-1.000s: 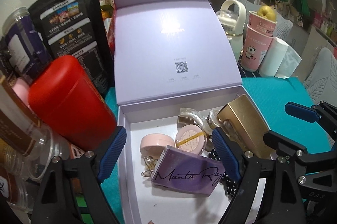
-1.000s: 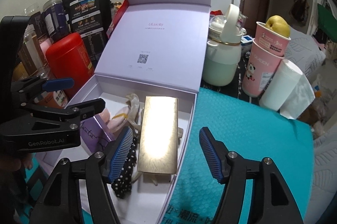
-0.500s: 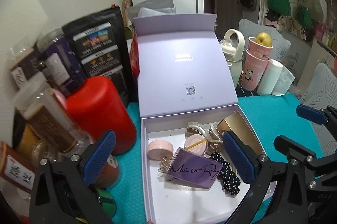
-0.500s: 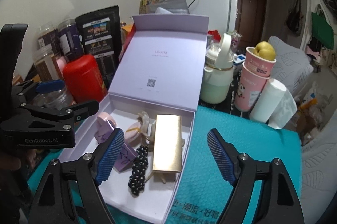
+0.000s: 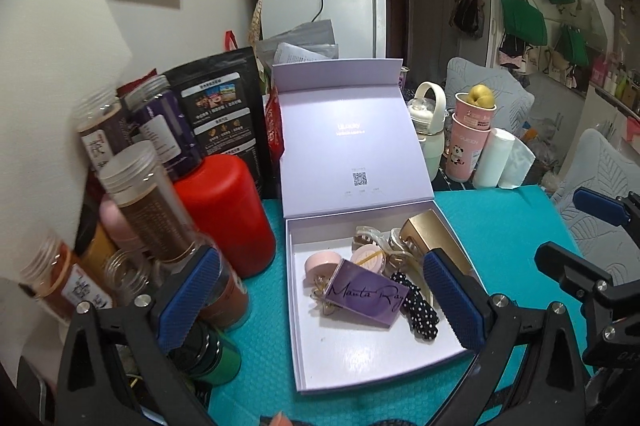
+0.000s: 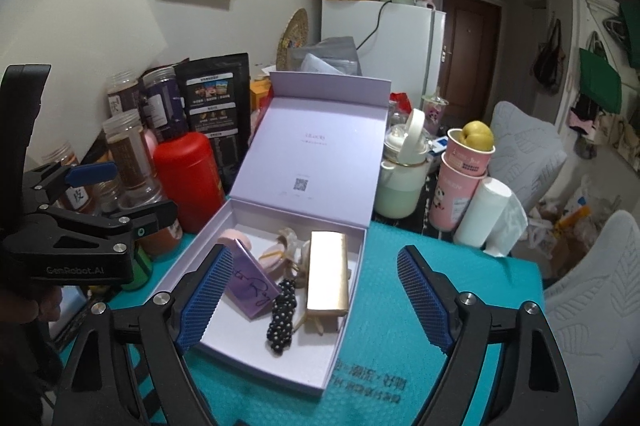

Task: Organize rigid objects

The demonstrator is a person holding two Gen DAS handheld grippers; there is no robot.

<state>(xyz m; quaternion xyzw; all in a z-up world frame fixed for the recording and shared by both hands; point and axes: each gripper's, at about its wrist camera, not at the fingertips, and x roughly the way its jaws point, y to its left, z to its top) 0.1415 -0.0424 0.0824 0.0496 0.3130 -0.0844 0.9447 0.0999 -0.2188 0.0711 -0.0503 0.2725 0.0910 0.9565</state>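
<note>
A lilac box (image 5: 298, 346) (image 6: 340, 346) stands open on the teal mat, lid upright behind it. Inside lie a purple card box (image 5: 364, 296) (image 6: 250, 284), a gold box (image 5: 434, 240) (image 6: 328, 272), a black dotted hair tie (image 5: 418, 306) (image 6: 282, 316), pink round compacts (image 5: 322, 264) and hair clips. My left gripper (image 5: 320, 300) hangs open above and in front of the box, holding nothing. My right gripper (image 6: 314, 296) is raised over the box's near right side, its jaws still opening, with nothing pressed between them.
A red canister (image 5: 226, 214) (image 6: 188, 179) and several jars (image 5: 148, 209) crowd the left side by the wall. Behind the box stand a pale green jug (image 6: 400, 185), stacked pink cups (image 6: 460, 189) with a fruit on top and a white roll (image 6: 482, 211). Teal mat (image 6: 440, 386) lies right.
Both grippers pulled back and up from the box and opened wider. The purple card box and gold box now lie free inside the lilac box.
</note>
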